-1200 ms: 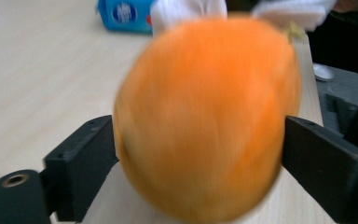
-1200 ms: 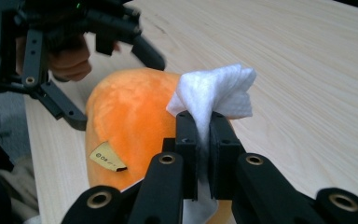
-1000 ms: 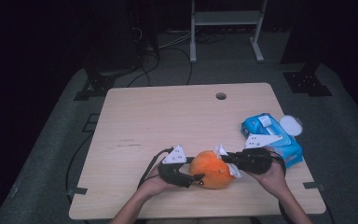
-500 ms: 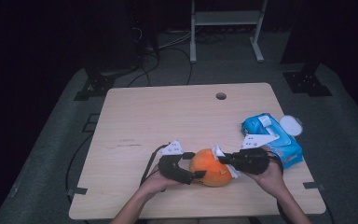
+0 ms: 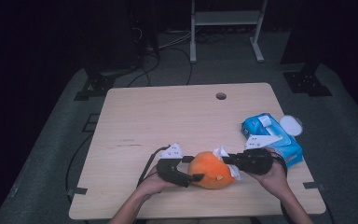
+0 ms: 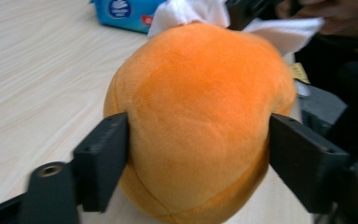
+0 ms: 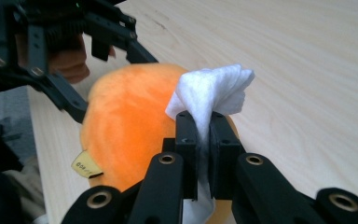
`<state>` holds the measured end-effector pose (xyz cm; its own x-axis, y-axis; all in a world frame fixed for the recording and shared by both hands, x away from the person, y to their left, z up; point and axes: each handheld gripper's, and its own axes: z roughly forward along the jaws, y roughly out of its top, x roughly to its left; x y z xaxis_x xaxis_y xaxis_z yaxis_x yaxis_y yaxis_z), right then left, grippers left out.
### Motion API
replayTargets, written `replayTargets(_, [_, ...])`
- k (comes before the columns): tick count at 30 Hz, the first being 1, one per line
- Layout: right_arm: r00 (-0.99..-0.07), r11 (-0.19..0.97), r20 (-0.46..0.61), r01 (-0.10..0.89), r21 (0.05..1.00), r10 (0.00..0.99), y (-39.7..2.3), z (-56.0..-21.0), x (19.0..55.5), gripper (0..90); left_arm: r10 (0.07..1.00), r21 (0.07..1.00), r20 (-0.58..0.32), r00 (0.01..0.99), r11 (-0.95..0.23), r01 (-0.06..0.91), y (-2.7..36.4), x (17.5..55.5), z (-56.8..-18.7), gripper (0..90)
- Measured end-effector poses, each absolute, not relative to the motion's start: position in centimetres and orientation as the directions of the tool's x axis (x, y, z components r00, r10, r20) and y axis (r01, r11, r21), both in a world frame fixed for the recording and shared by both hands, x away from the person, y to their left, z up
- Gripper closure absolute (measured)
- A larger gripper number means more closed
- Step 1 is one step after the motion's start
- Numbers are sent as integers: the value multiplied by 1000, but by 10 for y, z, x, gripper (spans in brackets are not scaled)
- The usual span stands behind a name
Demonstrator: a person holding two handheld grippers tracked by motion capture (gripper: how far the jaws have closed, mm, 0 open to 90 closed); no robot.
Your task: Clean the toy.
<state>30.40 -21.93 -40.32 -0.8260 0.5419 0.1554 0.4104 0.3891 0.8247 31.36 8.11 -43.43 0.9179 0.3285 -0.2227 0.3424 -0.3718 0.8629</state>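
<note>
Left gripper fingers, just reopened then narrowing, bracket the orange plush on the tabletop, touching its sides. Right gripper fingers clamp a white wipe against it. Steady the plush firmly; wipe with light strokes.

wooden table, blue wipes pack at its right edge
</note>
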Motion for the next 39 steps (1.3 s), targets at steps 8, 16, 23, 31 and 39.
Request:
replayTargets(8, [-882,462,117,348,816,457,-195,-402,293,832,324,842,-240,915,-399,363,70,313,-444,128])
replayTargets(16, [-871,431,79,316,845,485,-183,-392,291,835,380,895,-108,919,-366,257,74,310,-429,398])
replayTargets(23, [-812,383,155,422,822,563,-208,-413,312,836,430,907,-24,903,-370,200,78,315,-435,356])
replayTargets(31, [-798,412,124,429,803,589,-207,-417,310,836,421,902,-33,906,-379,209,85,319,-439,257])
replayTargets(39, [-836,414,128,390,823,534,-196,-408,304,836,406,900,-23,913,-389,196,84,317,-440,264])
